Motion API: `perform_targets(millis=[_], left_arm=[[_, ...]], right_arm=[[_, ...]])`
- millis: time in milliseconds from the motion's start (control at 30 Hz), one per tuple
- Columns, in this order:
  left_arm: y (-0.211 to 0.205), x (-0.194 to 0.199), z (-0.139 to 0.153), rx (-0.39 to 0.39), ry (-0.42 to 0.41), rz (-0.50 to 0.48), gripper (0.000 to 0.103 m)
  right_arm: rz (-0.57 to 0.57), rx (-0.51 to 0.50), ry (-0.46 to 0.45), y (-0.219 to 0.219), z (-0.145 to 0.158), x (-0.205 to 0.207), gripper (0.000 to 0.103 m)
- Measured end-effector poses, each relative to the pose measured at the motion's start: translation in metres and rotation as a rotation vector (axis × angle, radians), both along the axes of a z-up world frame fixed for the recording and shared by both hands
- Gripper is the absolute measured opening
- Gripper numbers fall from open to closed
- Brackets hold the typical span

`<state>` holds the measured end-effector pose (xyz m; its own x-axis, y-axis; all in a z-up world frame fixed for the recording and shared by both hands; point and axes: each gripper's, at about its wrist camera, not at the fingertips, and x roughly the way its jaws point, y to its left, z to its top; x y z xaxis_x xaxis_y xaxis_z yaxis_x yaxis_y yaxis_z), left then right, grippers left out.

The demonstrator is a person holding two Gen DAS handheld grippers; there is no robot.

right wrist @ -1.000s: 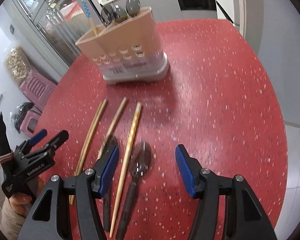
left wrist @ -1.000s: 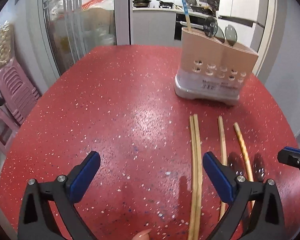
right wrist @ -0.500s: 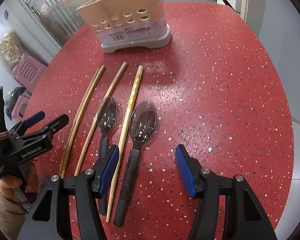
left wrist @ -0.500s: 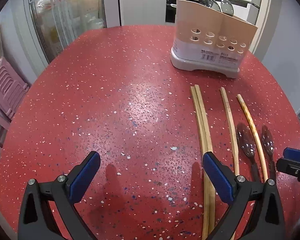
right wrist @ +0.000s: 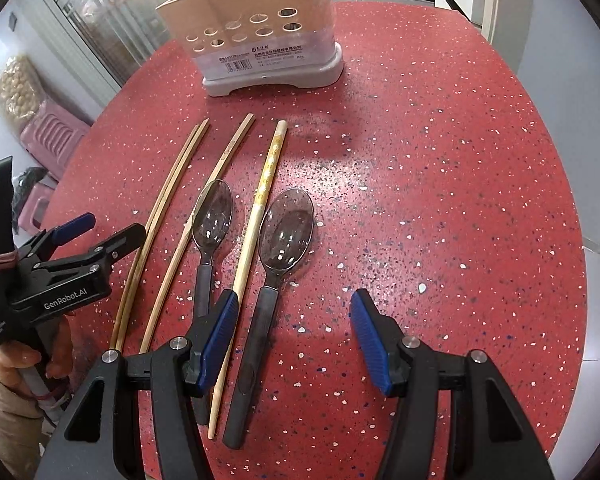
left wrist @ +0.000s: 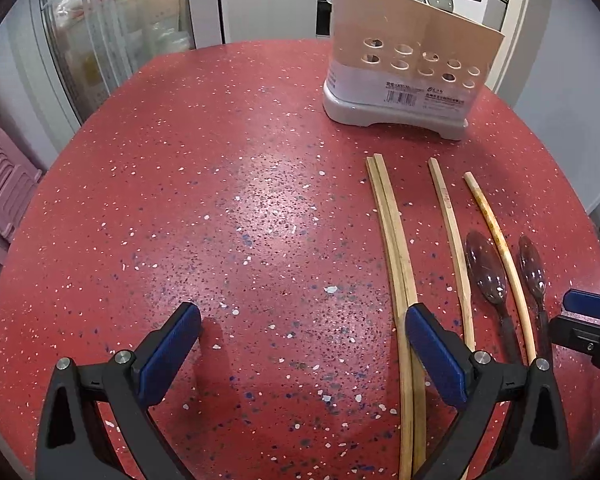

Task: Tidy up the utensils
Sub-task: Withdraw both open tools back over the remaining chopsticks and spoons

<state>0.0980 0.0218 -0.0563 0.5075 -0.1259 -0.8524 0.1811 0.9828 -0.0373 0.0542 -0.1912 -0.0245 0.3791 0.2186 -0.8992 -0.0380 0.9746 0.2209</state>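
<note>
On the red speckled table (left wrist: 228, 200) lie a pair of wooden chopsticks (left wrist: 394, 240), a single wooden chopstick (left wrist: 452, 232), a patterned chopstick (right wrist: 262, 196) and two clear spoons with dark handles (right wrist: 212, 216) (right wrist: 286, 228). A beige utensil holder (left wrist: 408, 68) on a grey base stands at the far side with spoons and a chopstick in it. My left gripper (left wrist: 300, 344) is open and empty, just left of the chopstick pair; it also shows in the right wrist view (right wrist: 100, 232). My right gripper (right wrist: 294, 328) is open and empty, over the larger spoon's handle.
The table's right edge (right wrist: 576, 216) drops to a pale floor. Pink plastic stools (left wrist: 0, 176) stand left of the table. A glass-door cabinet (left wrist: 112, 32) and kitchen counter are behind it.
Both grippers have tilted downward and moved closer to the tabletop. The utensils now show larger and the spoons are in full view. Both grippers stay open.
</note>
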Motion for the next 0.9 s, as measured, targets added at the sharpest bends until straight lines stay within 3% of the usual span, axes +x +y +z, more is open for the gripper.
perform_targets(millis=[533,900], left_arm=[[0.001,0.010,0.002,-0.001,-0.002,0.000,0.103],[-0.006,0.019,0.003,0.017,0.003,-0.011,0.103]], right_arm=[[0.001,-0.019,0.005,-0.001,-0.003,-0.002,0.062],[0.027,-0.114,0.010,0.013,-0.004,0.007,0.062]])
